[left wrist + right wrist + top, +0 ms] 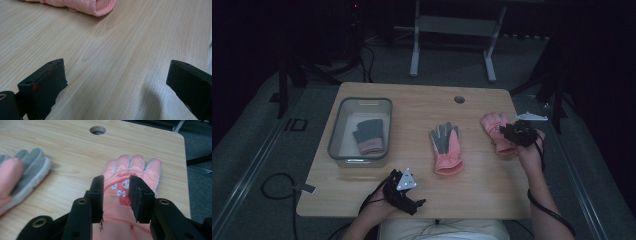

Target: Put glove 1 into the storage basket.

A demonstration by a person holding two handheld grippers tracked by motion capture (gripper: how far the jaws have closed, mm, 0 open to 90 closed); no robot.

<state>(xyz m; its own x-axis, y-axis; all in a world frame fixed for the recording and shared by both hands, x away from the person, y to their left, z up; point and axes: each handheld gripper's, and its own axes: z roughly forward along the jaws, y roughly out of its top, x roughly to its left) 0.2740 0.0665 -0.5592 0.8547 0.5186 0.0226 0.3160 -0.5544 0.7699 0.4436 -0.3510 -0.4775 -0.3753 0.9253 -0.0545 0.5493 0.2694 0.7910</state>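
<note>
Right gripper [116, 200], jaws narrowed around a pink glove [133, 170] near the desk's [422, 105] right edge. Left gripper [115, 87] gapes wide, empty, by the front edge.

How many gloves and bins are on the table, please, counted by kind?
Pink gloves lying on the table: 2, the middle one palm up and the right one under the right tool.
Gloves in the bin: 1, grey with a pink cuff.
Clear plastic bins: 1.
Total: 4 things.
</note>
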